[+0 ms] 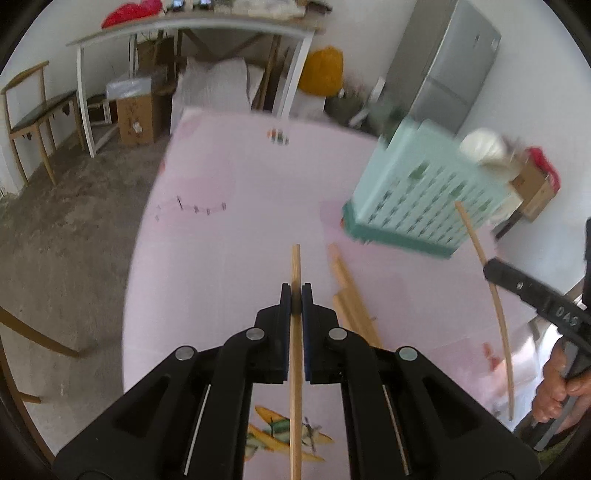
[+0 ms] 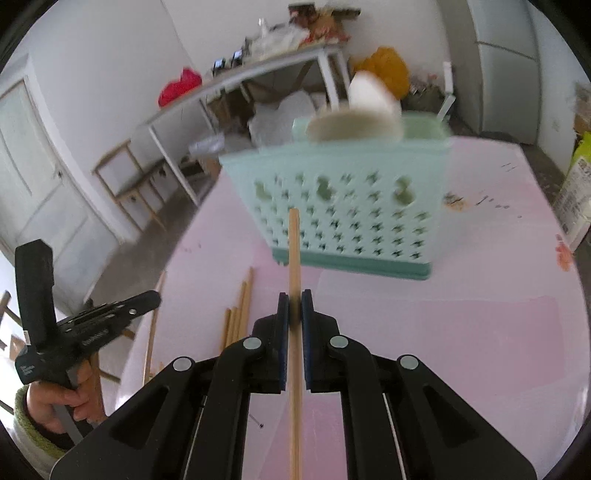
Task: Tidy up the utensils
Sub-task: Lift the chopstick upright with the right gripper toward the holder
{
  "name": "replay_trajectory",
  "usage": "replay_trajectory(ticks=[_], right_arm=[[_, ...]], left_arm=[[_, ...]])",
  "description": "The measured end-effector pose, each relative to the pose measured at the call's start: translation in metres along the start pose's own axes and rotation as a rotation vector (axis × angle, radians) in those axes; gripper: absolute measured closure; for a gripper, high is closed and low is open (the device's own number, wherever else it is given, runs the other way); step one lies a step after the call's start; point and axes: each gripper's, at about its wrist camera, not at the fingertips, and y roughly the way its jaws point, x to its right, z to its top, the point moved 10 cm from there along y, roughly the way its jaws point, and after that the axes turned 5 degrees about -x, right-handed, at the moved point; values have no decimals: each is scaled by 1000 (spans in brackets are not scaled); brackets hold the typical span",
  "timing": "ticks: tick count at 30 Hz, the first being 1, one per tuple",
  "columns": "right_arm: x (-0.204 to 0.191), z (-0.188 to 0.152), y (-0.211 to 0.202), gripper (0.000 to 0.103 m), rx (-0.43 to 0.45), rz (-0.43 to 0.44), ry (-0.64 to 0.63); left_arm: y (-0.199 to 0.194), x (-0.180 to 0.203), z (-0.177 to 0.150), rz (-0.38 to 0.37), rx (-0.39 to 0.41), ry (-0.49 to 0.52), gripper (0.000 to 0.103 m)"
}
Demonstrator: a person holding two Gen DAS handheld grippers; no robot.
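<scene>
My left gripper (image 1: pixel 296 295) is shut on a wooden chopstick (image 1: pixel 296 269) that sticks out forward over the pink table. My right gripper (image 2: pixel 295 299) is shut on another wooden chopstick (image 2: pixel 294 243), pointing at the mint green perforated utensil basket (image 2: pixel 343 214). The basket also shows in the left wrist view (image 1: pixel 424 192), ahead to the right, with white spoons (image 1: pixel 484 147) standing in it. Several loose chopsticks (image 1: pixel 351 291) lie on the table just right of my left gripper; they also show in the right wrist view (image 2: pixel 240 310). The right gripper's chopstick (image 1: pixel 495 295) shows in the left view.
The table has a pink cloth (image 1: pixel 240 221) with an aeroplane print (image 1: pixel 280 435). Its edge drops to the floor on the left. A chair (image 1: pixel 33 118), a white side table (image 1: pixel 192 33), boxes and a fridge (image 1: pixel 443 62) stand behind. A carton (image 2: pixel 576 199) stands at the table's right.
</scene>
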Motion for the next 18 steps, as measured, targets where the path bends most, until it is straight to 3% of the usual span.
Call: replay_trajectory(ticks=[10,18], right_arm=[[9,15,-92,96,176,48,44],[6,26,-119,96,245,52,45]], left_arm=[[-132,50,48,-123,285,67,99],[-201,106,112,-247,462,146,99]])
